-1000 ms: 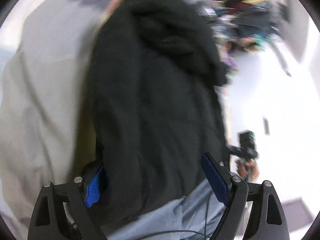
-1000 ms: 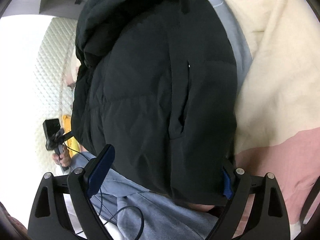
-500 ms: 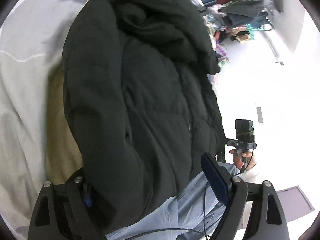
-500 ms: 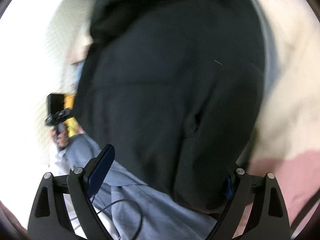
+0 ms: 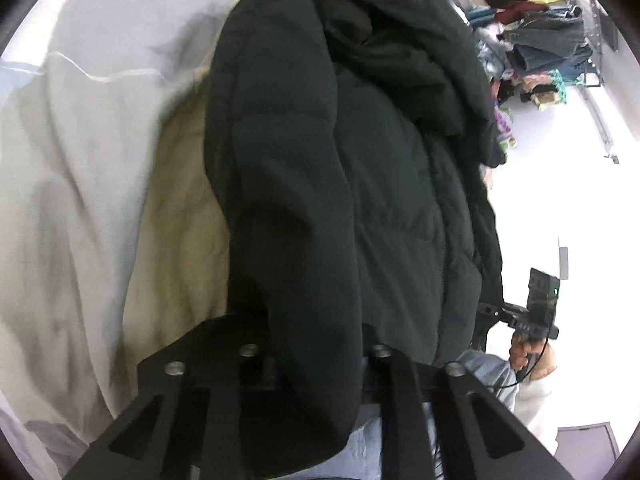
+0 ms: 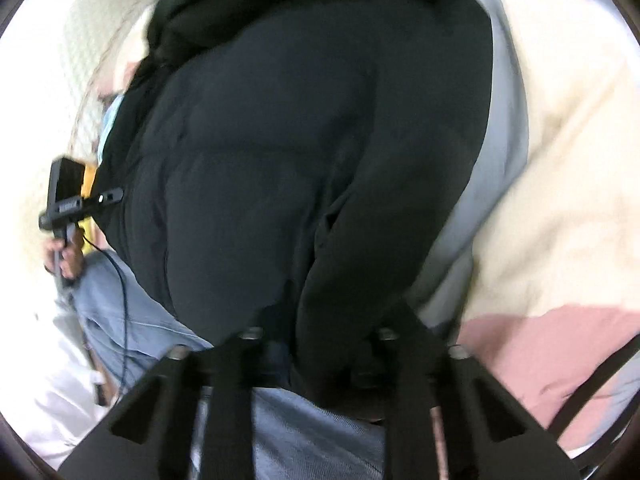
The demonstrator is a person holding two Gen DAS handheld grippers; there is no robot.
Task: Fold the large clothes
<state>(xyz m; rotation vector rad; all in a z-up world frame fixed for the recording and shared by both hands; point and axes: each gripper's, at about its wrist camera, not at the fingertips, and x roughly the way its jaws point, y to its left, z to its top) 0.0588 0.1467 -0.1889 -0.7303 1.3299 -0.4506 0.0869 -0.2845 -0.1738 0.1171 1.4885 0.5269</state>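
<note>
Jacket hem pinched, both tools closing

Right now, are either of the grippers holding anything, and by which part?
Both are closing on the black puffer jacket. The left gripper pinches a puffy fold at its near edge; the right gripper pinches the near edge on the other side.
</note>
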